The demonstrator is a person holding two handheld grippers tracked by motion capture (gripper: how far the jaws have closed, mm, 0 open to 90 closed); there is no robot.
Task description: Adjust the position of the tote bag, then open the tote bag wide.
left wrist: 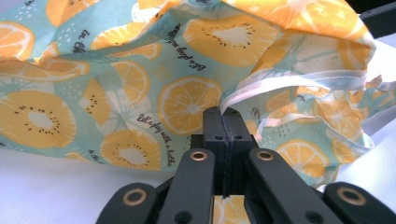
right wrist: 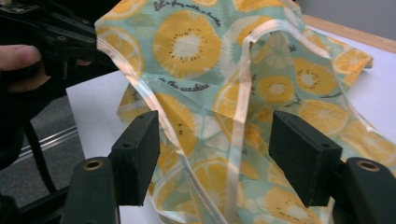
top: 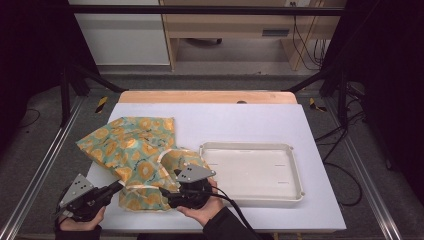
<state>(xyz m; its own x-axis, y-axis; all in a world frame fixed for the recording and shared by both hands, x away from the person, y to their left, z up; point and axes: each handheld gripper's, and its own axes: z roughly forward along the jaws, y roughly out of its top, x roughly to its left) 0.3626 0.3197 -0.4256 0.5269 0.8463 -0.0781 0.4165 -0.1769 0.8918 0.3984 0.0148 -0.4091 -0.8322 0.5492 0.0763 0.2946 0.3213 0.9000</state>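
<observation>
A teal cloth (top: 135, 145) printed with orange citrus slices and edged in white trim lies crumpled on the left half of the white board. At the front left, my left gripper (top: 120, 184) is shut on the cloth's near white-trimmed edge (left wrist: 261, 88), its jaws pressed together (left wrist: 223, 116). My right gripper (top: 168, 198) is at the cloth's front right corner, pointing left, its jaws wide apart (right wrist: 217, 140). A raised fold of the cloth (right wrist: 243, 107) with a strip of trim stands in the gap between them, and neither pad presses on it.
A shallow white tray (top: 250, 175) sits just right of the cloth, near my right hand. The white board (top: 235, 120) covers a wooden table whose far edge (top: 205, 96) shows. Black frame posts and floor cables flank the table.
</observation>
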